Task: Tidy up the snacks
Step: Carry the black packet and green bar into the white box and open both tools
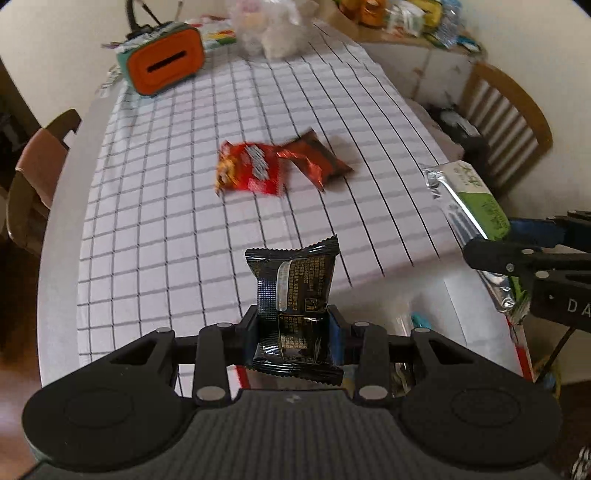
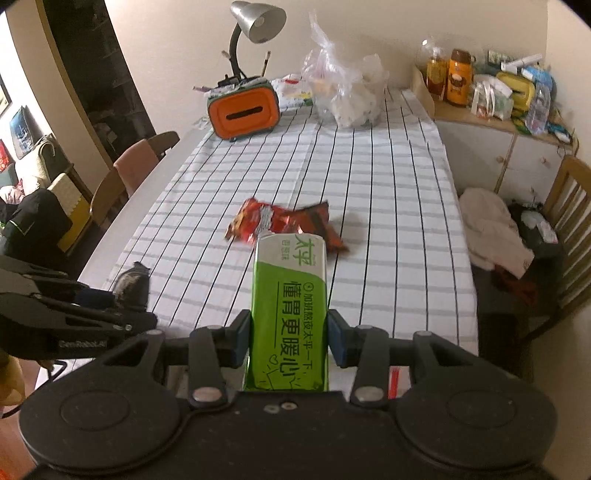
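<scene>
My left gripper is shut on a black snack packet with gold print, held above the near edge of the table. A green and silver cracker pack stands between the pads of my right gripper, which is shut on it; the same pack shows at the right of the left wrist view. On the checked tablecloth lie a red snack packet and a dark brown-red packet, touching each other; they appear again as red packet and brown packet.
An orange tissue box with a desk lamp behind it and clear plastic bags stand at the table's far end. A side cabinet holds bottles and packets. Chairs stand left and right, the right one with clothes.
</scene>
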Demonstrator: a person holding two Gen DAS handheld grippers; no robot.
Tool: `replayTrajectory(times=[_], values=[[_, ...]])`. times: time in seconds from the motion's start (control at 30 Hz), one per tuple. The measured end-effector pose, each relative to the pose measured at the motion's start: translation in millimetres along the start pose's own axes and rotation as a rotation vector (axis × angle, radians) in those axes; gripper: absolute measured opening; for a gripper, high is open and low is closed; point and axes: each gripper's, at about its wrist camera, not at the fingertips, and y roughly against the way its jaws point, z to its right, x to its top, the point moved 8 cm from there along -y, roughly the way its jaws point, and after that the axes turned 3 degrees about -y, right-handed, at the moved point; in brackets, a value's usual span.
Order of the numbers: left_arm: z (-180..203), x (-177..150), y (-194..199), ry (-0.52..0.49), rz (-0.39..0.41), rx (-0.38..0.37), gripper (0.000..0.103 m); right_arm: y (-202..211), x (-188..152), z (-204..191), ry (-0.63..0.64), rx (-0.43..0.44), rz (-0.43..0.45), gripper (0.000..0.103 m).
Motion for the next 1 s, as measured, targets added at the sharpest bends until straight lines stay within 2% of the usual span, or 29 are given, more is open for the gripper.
replayTrajectory(times=[0.27, 0.5, 0.83, 1.0], values=[[26.9, -39.2, -16.8, -0.04, -0.055, -0.026, 0.036, -5.0, -53.9, -1.7, -0.025, -0.015, -0.054, 0.041], [51.8, -62.7, -34.1, -0.082, -0.107, -0.039, 0.036, -25.6, -90.2, 3.3, -0.033, -0.053, -0.101, 0.041], [65.3, -81.3, -64.4, -0.109, -0.208, -0.032, 0.037, -48.4, -121.3, 12.4, -0.053, -0.072, -0.169, 0.041], [63.5, -79.5, -78.2, -0.12, -0.229, 0.011, 0.036, -58.0, -128.0, 8.9, -0.049, -0.063, -0.193, 0.041]])
